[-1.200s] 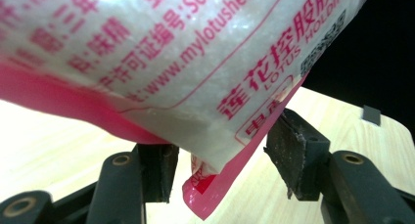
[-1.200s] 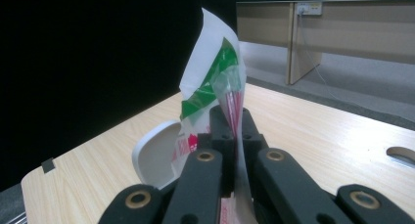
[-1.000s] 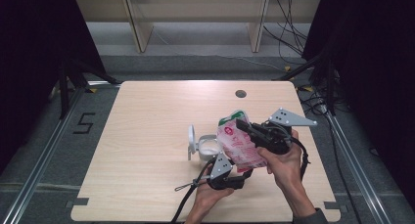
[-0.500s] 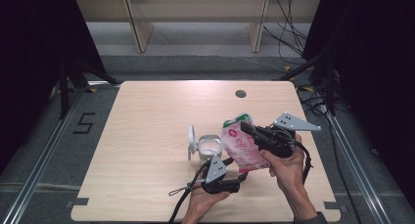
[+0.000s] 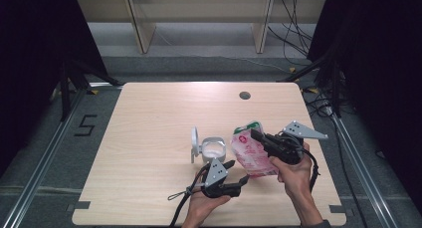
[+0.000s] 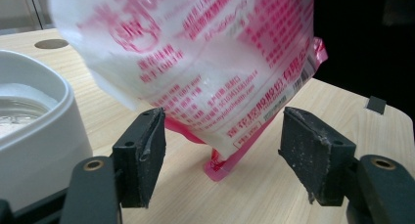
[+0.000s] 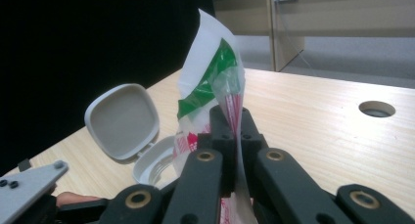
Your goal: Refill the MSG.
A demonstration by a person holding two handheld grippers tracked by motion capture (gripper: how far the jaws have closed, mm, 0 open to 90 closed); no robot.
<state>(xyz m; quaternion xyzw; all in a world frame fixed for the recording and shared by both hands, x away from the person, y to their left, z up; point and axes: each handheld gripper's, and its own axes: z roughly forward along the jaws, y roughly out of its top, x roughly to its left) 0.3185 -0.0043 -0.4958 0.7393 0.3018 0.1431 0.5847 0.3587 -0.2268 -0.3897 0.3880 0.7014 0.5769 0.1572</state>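
Observation:
A white and pink printed bag with a green top hangs tilted just over the table's front right. My right gripper is shut on its upper edge, and in the right gripper view the jaws pinch the thin plastic of the bag. My left gripper sits low by the bag's bottom corner. Its jaws have just been opening and now stand wide open, with the bag's lower end between them, untouched. A white tub with its hinged lid up stands left of the bag.
The tub holds something pale and sits close beside the left jaw. A round cable hole lies at the table's far right. Shelving legs stand behind the table, and its front edge is close under both hands.
The left jaws have spread apart from the bag's lower end. The right hand has sunk a little and shifted right with the bag.

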